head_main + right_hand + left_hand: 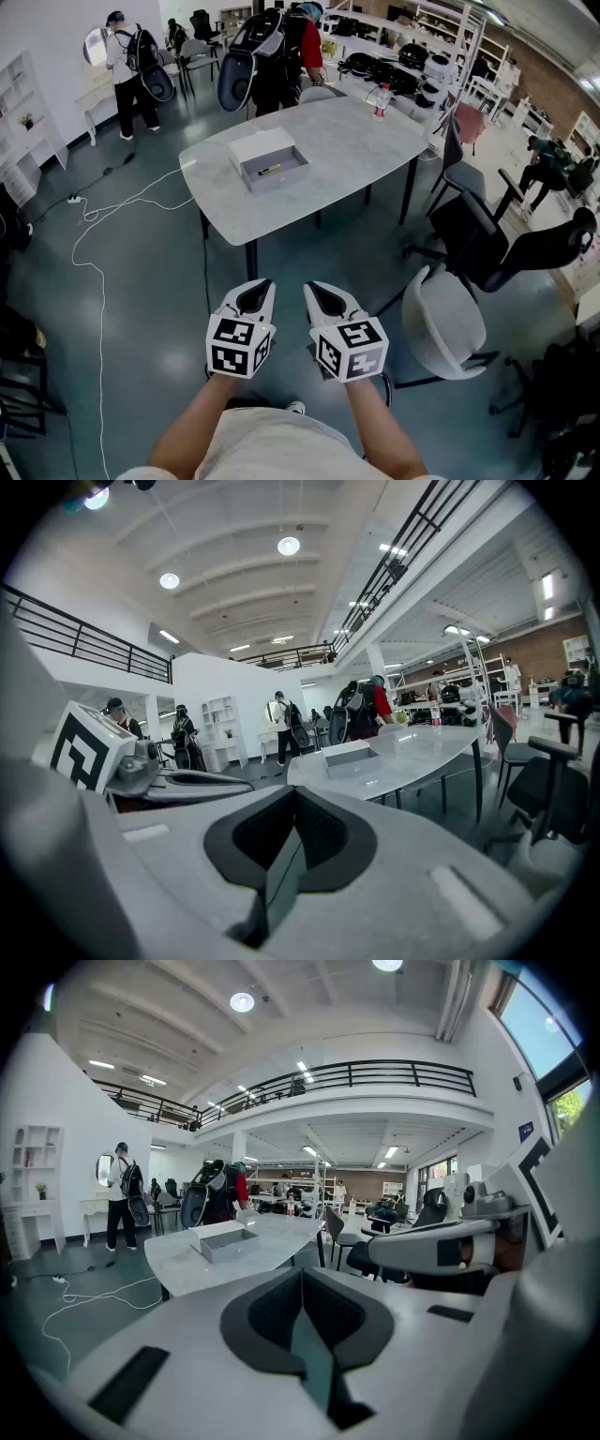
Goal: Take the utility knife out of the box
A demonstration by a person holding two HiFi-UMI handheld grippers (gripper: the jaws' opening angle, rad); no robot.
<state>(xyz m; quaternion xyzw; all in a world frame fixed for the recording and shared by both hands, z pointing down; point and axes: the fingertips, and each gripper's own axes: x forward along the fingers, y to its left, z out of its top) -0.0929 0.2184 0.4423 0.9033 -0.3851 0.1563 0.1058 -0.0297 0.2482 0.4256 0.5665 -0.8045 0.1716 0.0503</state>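
Far to the left of my left gripper [259,287], a white cable [94,272] lies in loops on the floor, and its lower end runs out of the picture. The left gripper hangs low over the floor, well apart from the table [375,150]. In its own view the two dark pads meet at the tips with nothing between them, so it is closed and empty. Ahead of both grippers, on the near-left part of the table, stands the grey box [298,172], which is open. A white lid [261,145] lies against its far side, and I cannot tell if the two are joined. The utility knife [270,170] lies inside the box as a small dark and yellow shape, too small for me to see its details. In both gripper views the near wall of the box hides the knife completely. The right gripper [317,289] is just beside the left one, and its pads are also pressed together on nothing. To the right of it, near, stands a grey chair [441,323], with its base partly hidden under the seat. Far ahead and to the right, at the far edge of the table, is a bottle [381,101] with a red band, and its print is not readable. Behind the table stand people [272,47] with large backpacks, and the top edge of the head view cuts them off. The bottom edge cuts off my forearms [187,441].
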